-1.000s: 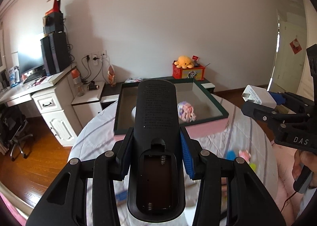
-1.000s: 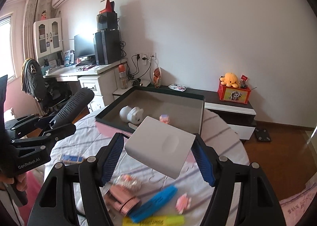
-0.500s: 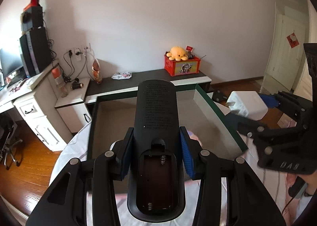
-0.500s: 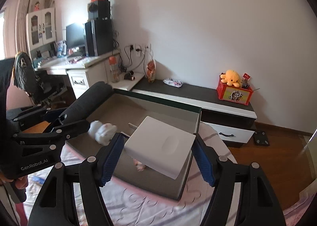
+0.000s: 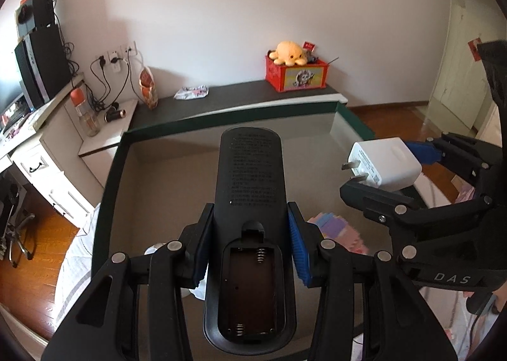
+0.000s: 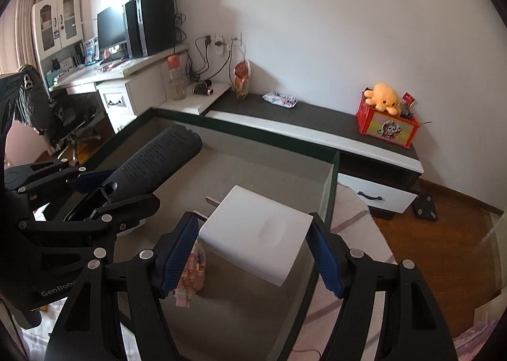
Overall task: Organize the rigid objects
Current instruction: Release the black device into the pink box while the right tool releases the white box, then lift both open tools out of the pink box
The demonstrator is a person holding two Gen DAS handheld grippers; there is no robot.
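White wall (image 5: 221, 12) backs a dark low cabinet (image 5: 240, 96) bearing a red box (image 5: 296, 76). Nearer, a green-rimmed tray (image 5: 109, 177) sits on the table. Over it, the left gripper (image 5: 250, 247) clamps a black remote (image 5: 250, 171), battery bay bare, and beside it the right gripper (image 6: 253, 250) grips a white charger (image 6: 256, 234), prongs pointing away.

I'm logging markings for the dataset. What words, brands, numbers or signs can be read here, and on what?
"DAS": on the right gripper body, left wrist view.
"GenRobo", cut off: on the left gripper body, right wrist view.
Fine print on the black remote: too small.
Print on the white charger: too small.
Picture on the red box: no legible words.
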